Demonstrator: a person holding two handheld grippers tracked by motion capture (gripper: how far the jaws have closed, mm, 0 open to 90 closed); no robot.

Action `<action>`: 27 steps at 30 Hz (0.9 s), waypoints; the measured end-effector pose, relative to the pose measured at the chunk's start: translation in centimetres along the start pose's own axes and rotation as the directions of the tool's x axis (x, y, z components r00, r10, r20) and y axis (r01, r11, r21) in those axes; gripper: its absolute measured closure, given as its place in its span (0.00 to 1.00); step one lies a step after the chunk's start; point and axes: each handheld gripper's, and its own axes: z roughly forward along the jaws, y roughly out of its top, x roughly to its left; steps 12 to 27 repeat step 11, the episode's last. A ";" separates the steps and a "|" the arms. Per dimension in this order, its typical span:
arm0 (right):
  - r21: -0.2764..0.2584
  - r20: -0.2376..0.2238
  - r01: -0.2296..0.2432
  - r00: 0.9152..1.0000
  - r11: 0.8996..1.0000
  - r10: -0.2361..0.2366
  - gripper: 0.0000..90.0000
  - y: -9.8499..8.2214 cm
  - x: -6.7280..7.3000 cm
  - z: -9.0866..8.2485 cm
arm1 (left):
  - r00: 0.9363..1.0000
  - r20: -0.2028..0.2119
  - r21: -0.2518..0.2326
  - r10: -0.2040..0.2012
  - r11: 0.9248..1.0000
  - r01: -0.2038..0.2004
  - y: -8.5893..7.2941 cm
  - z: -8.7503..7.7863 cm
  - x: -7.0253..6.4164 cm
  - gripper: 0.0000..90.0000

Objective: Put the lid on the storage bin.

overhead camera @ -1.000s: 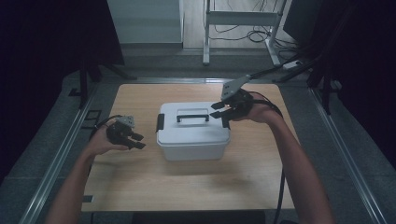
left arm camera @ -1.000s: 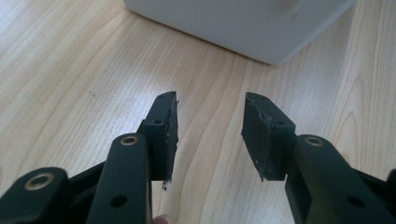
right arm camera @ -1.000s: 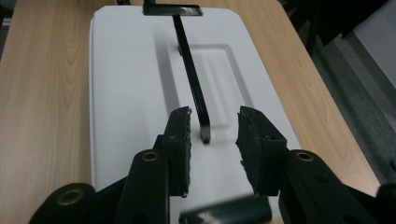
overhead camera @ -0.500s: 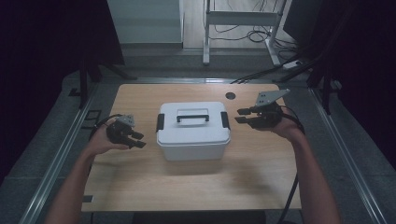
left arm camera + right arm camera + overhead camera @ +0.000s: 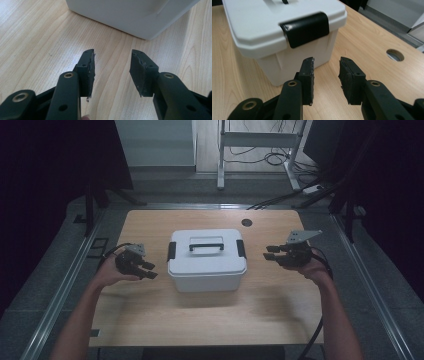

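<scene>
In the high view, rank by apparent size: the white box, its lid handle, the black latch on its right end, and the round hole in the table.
1. white box
2. lid handle
3. black latch and round hole: too alike to rank.

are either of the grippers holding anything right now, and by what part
Nothing is held. The left gripper and the right gripper both have open jaws with only bare table between them, one on each side of the white box, apart from it.

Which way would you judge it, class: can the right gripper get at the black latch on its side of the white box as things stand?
Probably yes. The right gripper has open, empty jaws pointing at the black latch, with bare table between them.
</scene>
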 end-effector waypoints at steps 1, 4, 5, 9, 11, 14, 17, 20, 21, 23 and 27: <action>0.001 0.002 -0.002 1.000 1.000 0.002 0.71 -0.1 0.0 0.0 | 1.000 0.000 -0.001 -0.001 1.000 0.001 0.0 0.0 0.0 0.62; 0.004 0.007 -0.003 1.000 1.000 0.003 0.71 -0.3 -0.1 0.1 | 1.000 -0.003 0.004 0.003 1.000 -0.003 0.1 0.0 0.0 0.62; 0.004 0.007 -0.003 1.000 1.000 0.003 0.71 -0.3 -0.1 0.1 | 1.000 -0.003 0.001 0.002 1.000 -0.002 0.1 0.0 0.0 0.61; 0.009 0.010 0.000 1.000 1.000 0.000 0.69 -0.3 0.0 0.3 | 1.000 -0.005 -0.015 -0.002 1.000 0.002 0.0 0.2 0.0 0.61; 0.010 0.012 0.001 1.000 1.000 -0.001 0.68 -0.3 0.0 0.4 | 1.000 -0.011 -0.018 -0.003 1.000 0.002 -0.1 0.1 0.1 0.61; 0.010 0.012 0.001 1.000 1.000 -0.001 0.68 -0.3 0.0 0.4 | 1.000 -0.011 -0.018 -0.003 1.000 0.002 -0.1 0.1 0.1 0.61; 0.010 0.012 0.001 1.000 1.000 -0.001 0.68 -0.3 0.0 0.4 | 1.000 -0.011 -0.018 -0.003 1.000 0.002 -0.1 0.1 0.1 0.61; 0.010 0.012 0.001 1.000 1.000 -0.001 0.68 -0.3 0.0 0.4 | 1.000 -0.011 -0.018 -0.003 1.000 0.002 -0.1 0.1 0.1 0.61; 0.010 0.012 0.001 1.000 1.000 -0.001 0.68 -0.3 0.0 0.4 | 1.000 -0.011 -0.018 -0.003 1.000 0.002 -0.1 0.1 0.1 0.61; 0.010 0.012 0.001 1.000 1.000 -0.001 0.68 -0.3 0.0 0.4 | 1.000 -0.011 -0.018 -0.003 1.000 0.002 -0.1 0.1 0.1 0.61; 0.010 0.012 0.001 1.000 1.000 -0.001 0.68 -0.3 0.0 0.4 | 1.000 -0.011 -0.018 -0.003 1.000 0.002 -0.1 0.1 0.1 0.61</action>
